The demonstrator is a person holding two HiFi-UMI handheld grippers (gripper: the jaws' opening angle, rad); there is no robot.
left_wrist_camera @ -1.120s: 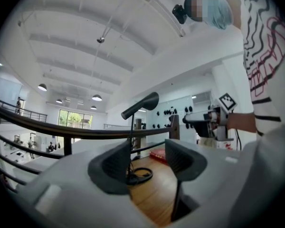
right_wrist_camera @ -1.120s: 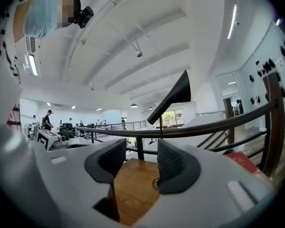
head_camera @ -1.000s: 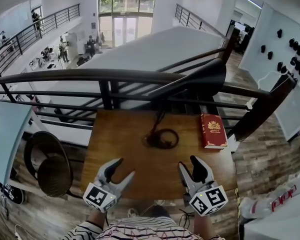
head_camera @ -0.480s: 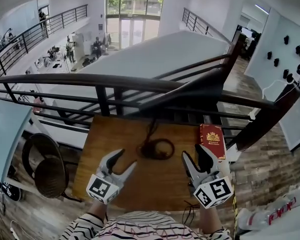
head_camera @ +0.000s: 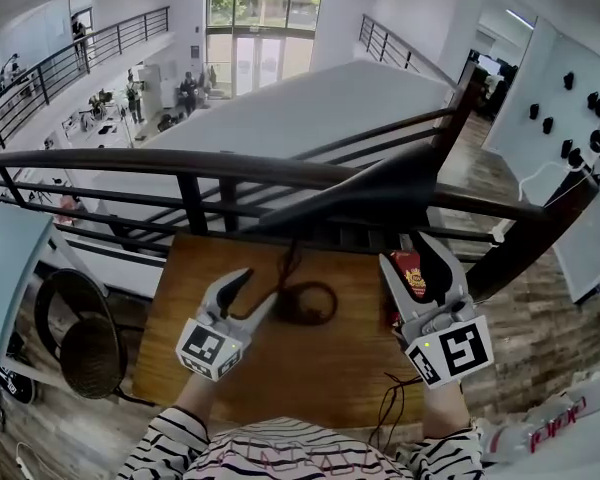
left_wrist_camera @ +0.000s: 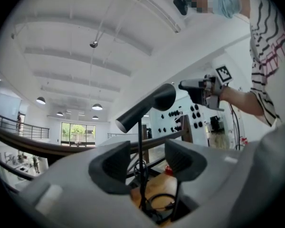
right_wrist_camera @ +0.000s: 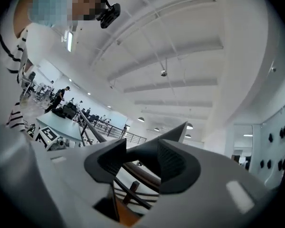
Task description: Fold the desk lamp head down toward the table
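Note:
A black desk lamp stands on the wooden table [head_camera: 195, 268]. Its long cone head [head_camera: 380, 193] stretches out level above its ring base [head_camera: 308, 303]. My left gripper [head_camera: 252, 293] is open just left of the base. In the left gripper view the thin stem [left_wrist_camera: 140, 141] and the head [left_wrist_camera: 147, 106] show beyond the open left gripper [left_wrist_camera: 147, 158], untouched. My right gripper [head_camera: 416, 259] is raised at the right, under the head's wide end. In the right gripper view the dark cone [right_wrist_camera: 173, 134] shows through the gap of the open right gripper [right_wrist_camera: 142, 163].
A red book [head_camera: 410, 275] lies at the table's right, partly behind my right gripper. A dark railing [head_camera: 130, 160] runs along the table's far edge over a drop. A round chair [head_camera: 80, 343] stands at the left. A cable [head_camera: 388, 418] hangs near the front edge.
Both grippers have moved forward toward the lamp. The right one has risen and rolled, and now covers part of the red book. The left one has come close to the base.

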